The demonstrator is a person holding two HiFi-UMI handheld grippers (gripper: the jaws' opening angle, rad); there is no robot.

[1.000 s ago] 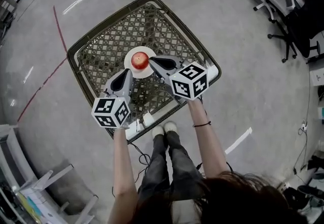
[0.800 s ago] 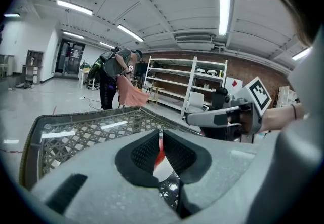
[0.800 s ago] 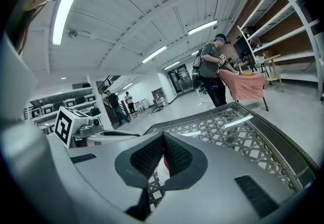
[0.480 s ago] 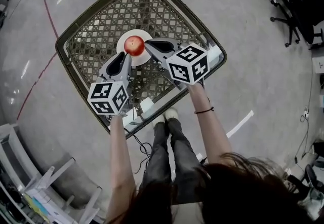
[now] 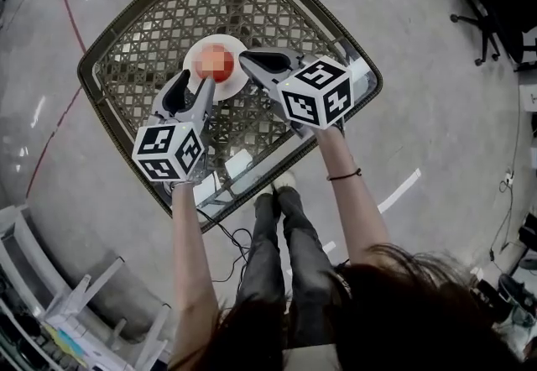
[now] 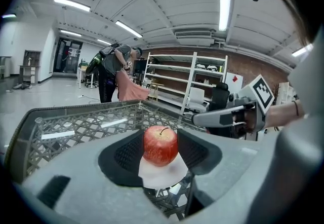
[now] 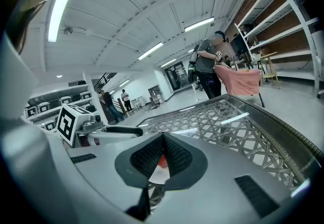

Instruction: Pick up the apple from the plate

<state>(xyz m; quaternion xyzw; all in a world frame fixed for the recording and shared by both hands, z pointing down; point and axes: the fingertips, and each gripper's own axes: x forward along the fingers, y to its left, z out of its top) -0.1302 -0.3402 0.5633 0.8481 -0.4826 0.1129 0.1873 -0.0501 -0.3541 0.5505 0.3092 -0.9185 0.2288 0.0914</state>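
My left gripper (image 5: 190,87) has just been opening its jaws, pads apart and clear of the apple (image 6: 161,145), which sits on the plate (image 6: 163,173) centre-frame, dead ahead between them; right gripper (image 5: 248,61), clenched and empty, is just right of it.

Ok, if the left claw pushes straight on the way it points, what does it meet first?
Most likely the round red apple on the small white plate: it sits dead ahead, framed between the jaws of the left claw, which have just been opening and don't touch it.
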